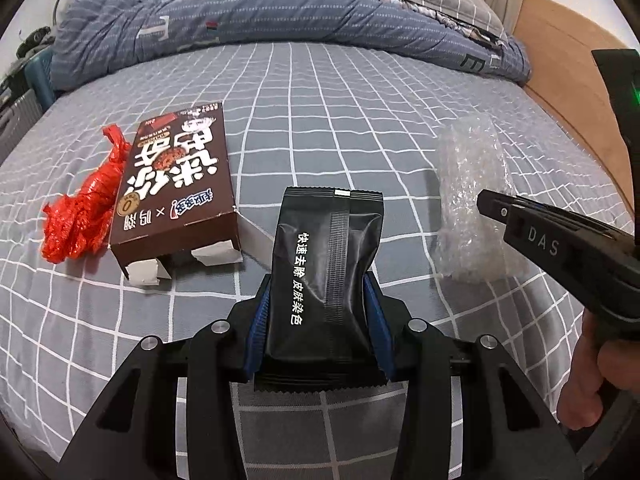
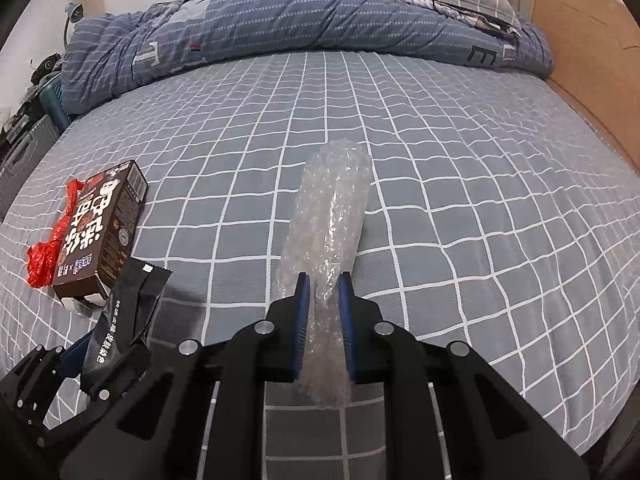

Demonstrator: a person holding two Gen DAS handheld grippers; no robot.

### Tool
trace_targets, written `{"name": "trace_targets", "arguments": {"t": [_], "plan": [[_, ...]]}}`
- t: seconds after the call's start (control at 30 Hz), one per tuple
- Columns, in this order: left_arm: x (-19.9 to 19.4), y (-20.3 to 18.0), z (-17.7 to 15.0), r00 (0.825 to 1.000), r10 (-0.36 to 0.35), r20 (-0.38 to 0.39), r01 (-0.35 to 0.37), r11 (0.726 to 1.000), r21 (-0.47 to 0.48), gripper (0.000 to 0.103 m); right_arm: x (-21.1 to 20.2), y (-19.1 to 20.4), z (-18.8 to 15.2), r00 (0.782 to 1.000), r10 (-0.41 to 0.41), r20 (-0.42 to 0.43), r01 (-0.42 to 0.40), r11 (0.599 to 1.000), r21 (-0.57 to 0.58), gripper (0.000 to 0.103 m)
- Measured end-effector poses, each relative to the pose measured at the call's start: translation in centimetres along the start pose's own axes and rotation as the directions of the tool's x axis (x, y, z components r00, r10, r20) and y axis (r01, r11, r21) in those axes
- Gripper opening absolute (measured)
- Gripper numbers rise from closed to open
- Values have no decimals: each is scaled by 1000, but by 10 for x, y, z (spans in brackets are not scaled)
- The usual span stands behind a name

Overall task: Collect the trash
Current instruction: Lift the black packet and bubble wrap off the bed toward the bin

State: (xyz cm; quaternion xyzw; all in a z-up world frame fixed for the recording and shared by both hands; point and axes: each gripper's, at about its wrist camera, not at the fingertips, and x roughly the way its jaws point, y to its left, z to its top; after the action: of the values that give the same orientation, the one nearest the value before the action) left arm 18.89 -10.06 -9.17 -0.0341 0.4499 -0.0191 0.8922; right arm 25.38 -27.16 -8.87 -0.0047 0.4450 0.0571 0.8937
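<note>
Right wrist view shows my right claw (image 2: pixel 323 280) pinching the bubble wrap (image 2: pixel 328 220) near one end; it could slither free. My left claw (image 1: pixel 316 280) clamps the black sachet (image 1: pixel 320 264) securely above the bed (image 1: pixel 360 92).

The bed (image 2: pixel 440 160) lies open ahead and right; a brown box (image 1: pixel 176 184) and red plastic bag (image 1: pixel 86 208) block the left, a quilt (image 2: pixel 280 28) the far edge.

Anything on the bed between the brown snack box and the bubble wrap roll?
Only the black sachet held by the left gripper, seen in left wrist view; otherwise bare checked sheet.
</note>
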Motion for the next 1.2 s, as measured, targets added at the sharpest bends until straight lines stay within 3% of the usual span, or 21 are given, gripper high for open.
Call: {"name": "trace_targets", "arguments": {"t": [1.0, 1.2], "plan": [[-47, 15, -16, 999, 17, 46, -18, 1000, 11, 43, -58, 13, -22, 997, -29, 68, 31, 999, -36, 15], [-61, 27, -23, 999, -14, 49, 14, 1000, -20, 43, -71, 19, -35, 998, -9, 69, 12, 999, -33, 15]]}}
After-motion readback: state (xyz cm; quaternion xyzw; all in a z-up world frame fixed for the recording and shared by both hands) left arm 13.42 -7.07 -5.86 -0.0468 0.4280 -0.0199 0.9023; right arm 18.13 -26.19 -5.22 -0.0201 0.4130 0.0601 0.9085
